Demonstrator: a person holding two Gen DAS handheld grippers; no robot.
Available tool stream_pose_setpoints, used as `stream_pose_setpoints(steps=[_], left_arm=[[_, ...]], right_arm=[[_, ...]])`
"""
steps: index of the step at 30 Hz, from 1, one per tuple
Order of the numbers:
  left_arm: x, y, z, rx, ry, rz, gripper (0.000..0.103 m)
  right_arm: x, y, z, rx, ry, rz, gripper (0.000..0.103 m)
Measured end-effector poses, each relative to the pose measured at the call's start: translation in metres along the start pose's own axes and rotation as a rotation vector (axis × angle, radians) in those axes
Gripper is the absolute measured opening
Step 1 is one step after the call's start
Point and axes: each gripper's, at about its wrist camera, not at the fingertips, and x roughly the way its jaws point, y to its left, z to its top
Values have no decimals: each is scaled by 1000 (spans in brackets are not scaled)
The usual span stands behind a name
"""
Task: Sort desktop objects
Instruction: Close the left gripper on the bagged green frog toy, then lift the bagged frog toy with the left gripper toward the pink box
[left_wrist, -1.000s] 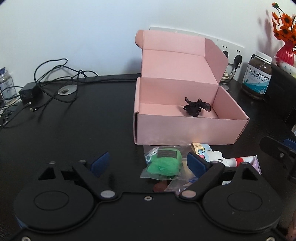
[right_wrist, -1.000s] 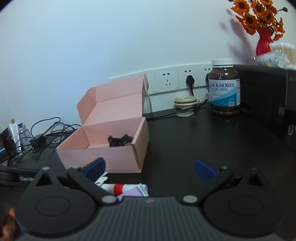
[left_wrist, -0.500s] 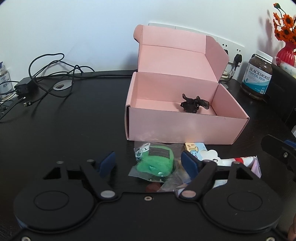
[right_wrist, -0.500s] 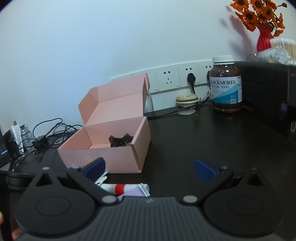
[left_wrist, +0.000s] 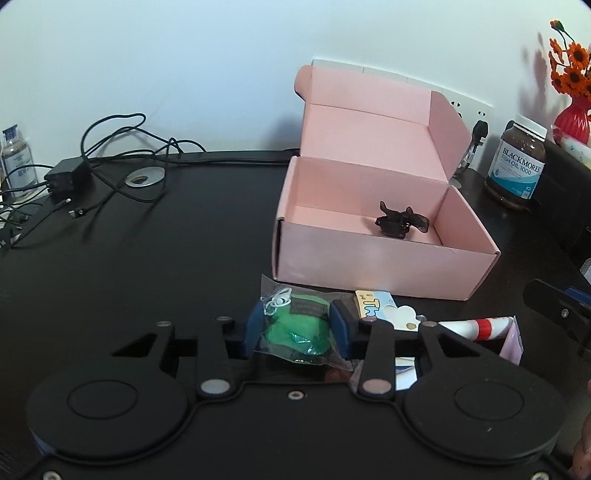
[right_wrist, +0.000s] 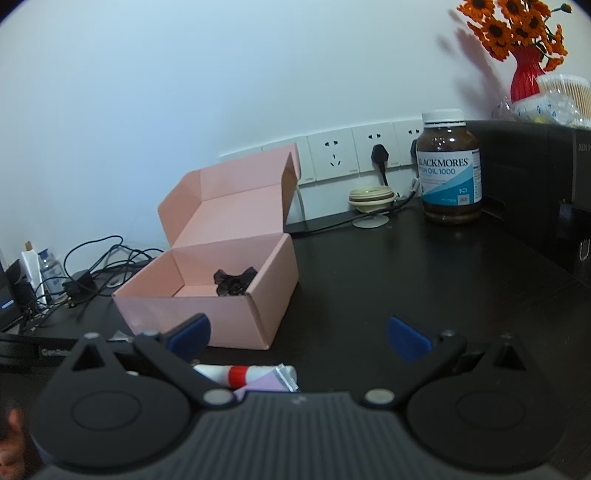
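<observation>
Desk inventory, sorting in progress.

Item 1. Pink cardboard box (left_wrist: 384, 266), lid flap standing open, on the black desk (left_wrist: 147, 258). Serves, by judgement, as the collecting bin. Contents: one small black lacy bow-like piece (left_wrist: 400, 221), lying toward the right rear corner of the floor. Nothing else shows inside.

Item 2. Green plush item in a clear plastic bag (left_wrist: 297, 326), with a white cord loop at its top corner. Lies on the desk just in front of the box. The left gripper (left_wrist: 295, 328) is closing on it; the blue pads (left_wrist: 253, 326) sit at either side of the bag and appear to press the plastic. Not yet lifted.

Item 3. Card with a cartoon print (left_wrist: 376, 304), flat on the desk, just to the right of the bag, its corner near the box front.

Item 4. White tube with a red band (right_wrist: 245, 373), lying on its side in front of the box, its crimped end resting on a lilac packet (right_wrist: 266, 386).

Item 5. Right gripper (right_wrist: 299, 338), jaws spread wide, nothing between them, hovering above the tube and packet.

Not for sorting, as far as can be judged: fish-oil bottle (right_wrist: 448, 168), red vase of orange flowers (right_wrist: 524, 74), cables and adapter (left_wrist: 66, 177).

Status: one item boxed; the bag in hand; card, tube and packet still outstanding. Early to middle stage.
</observation>
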Motion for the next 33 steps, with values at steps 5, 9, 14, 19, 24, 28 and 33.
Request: stream_pose_setpoints(steps=[5,9,14,19,24,28,33], left_arm=[[-11,7,-3,12,-10,16,39],[-17,13,-7,15,-6,23,39],[-26,25,-12,-4,-16,36,39],[-30,41,-17,-40,-10,46,39],[-27,48,-16,-57,2,57,39],[-24,44,-19,-46,-1,68,40],[-18,39,-21,-30,15,76,46]], right_arm=[[0,0,0,-1,1,-2,102],[-1,1,0,-5,-1,-4,102],[0,1,-1,-5,1,-7,102],[0,2,-1,-11,1,-12,102],[1,2,-1,-12,3,-12,102],[1,1,-1,-7,4,-9,102],[1,1,-1,-7,9,-3,102]])
